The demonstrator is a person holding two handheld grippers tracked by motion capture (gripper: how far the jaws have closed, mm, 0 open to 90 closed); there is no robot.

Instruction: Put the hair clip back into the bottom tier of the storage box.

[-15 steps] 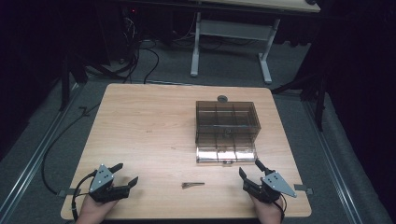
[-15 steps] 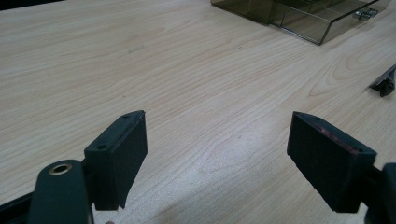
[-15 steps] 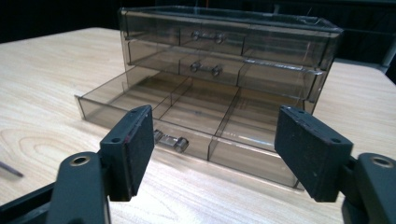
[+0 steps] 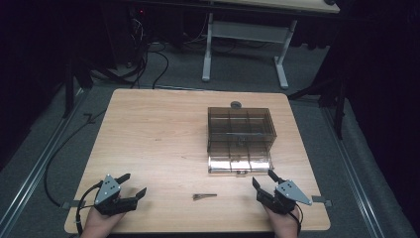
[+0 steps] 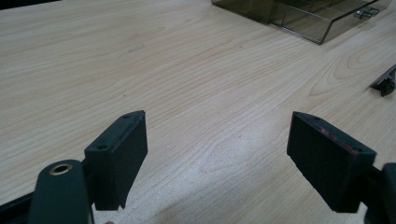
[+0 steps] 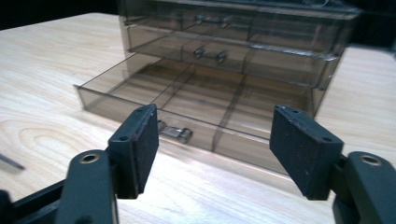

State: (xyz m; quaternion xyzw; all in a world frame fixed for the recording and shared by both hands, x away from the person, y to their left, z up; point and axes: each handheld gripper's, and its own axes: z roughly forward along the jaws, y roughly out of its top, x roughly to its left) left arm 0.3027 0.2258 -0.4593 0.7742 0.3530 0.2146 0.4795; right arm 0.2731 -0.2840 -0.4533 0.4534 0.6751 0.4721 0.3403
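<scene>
Both grippers parked at the near edge of the light wood-grain table, nothing held. Left gripper at roughly 7 o'clock on the tabletop, jaws spread wide, bare wood between the pads. Right gripper at about 5 o'clock, jaws equally wide, aimed at the smoky translucent plastic drawer organiser, which sits right of centre, around 2 o'clock from the table's middle. Its bottom drawer is pulled out toward the person, dividers visible, compartments look empty; small metal pull handle on its front wall, just ahead of the right gripper. Upper drawers look shut. Small slim dark metal clip-like object lies flat at 6 o'clock, between the two grippers, well apart from both and closer to the right one; too small to identify exactly. Judgement: the clip is light, stiff and thin, and lies low on the wood, so it's likely to skate or flip if pinched off-centre; take it across the narrow width near mid-length, pads coming down close to the table. The drawer is thin, hard plastic: slick, probably brittle, slides easily; push on the front wall or take the handle, don't squeeze the side walls. The organiser looks light and may shift if the drawer is shoved.
</scene>
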